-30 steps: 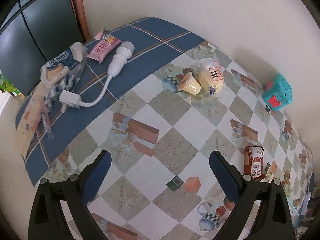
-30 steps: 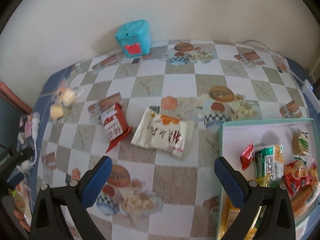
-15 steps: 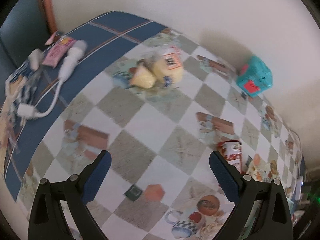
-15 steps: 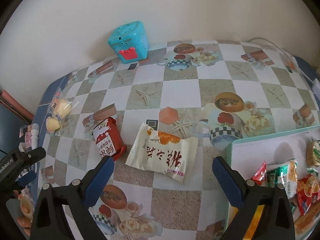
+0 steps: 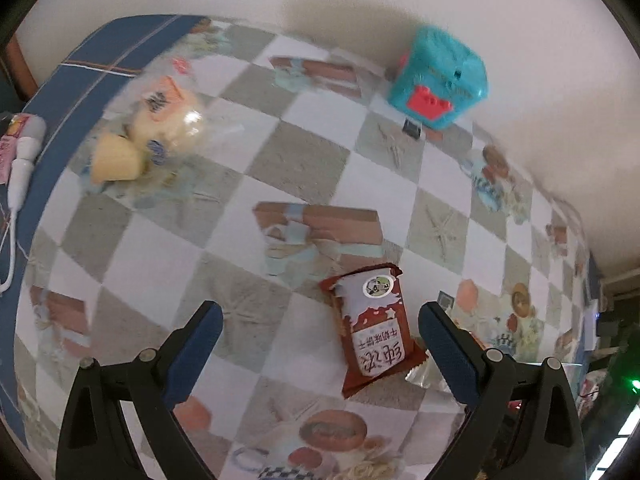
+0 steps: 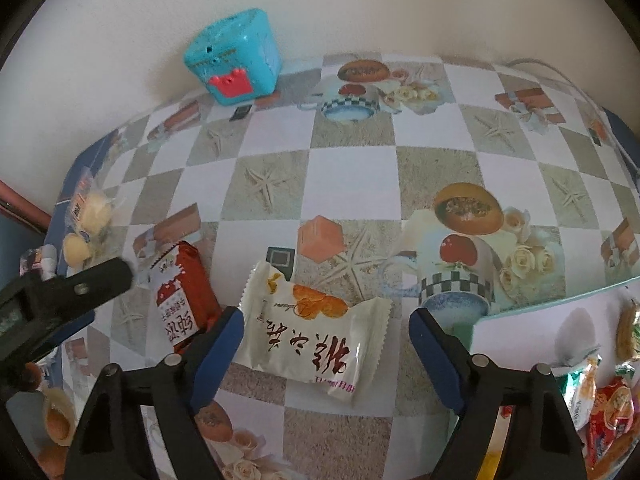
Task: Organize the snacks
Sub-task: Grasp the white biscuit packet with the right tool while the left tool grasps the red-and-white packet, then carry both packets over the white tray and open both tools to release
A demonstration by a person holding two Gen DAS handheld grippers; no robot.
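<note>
Two-finger right gripper with blue pads [image 6: 326, 344] angled steeply down over the checked tablecloth [image 6: 352, 176], lower and closer than a second ago; jaws narrowing from full spread, straddling the white crinkled snack packet with dark lettering [image 6: 316, 336]; left pad at the packet's left edge, right pad well clear of its right edge; nothing pinched yet; likely closing in for a pick

Left gripper with blue pads [image 5: 320, 340] swung across from the blue-bordered end of the table, where the white cable and pink packet lay a second ago, to the red-brown milk-biscuit packet [image 5: 374, 330]; jaws wide apart, empty; packet lying flat between the pads, nearer the right pad, untouched; view blurred

Both tools now lined up, one packet apiece; red-brown packet just left of the white one, corners overlapping beside the right tool's left pad [image 6: 218, 344]; risk of nudging the neighbour on closing

Shallow pale tray with teal rim [image 6: 560, 300] low at the right of the right tool, holding several wrapped snacks already; probable destination for both packets

Clear bag of pale yellow cakes [image 5: 156, 136] far up-left of the left tool, unsorted; turquoise plastic box with red clasp [image 6: 234, 58] by the wall, well ahead
</note>
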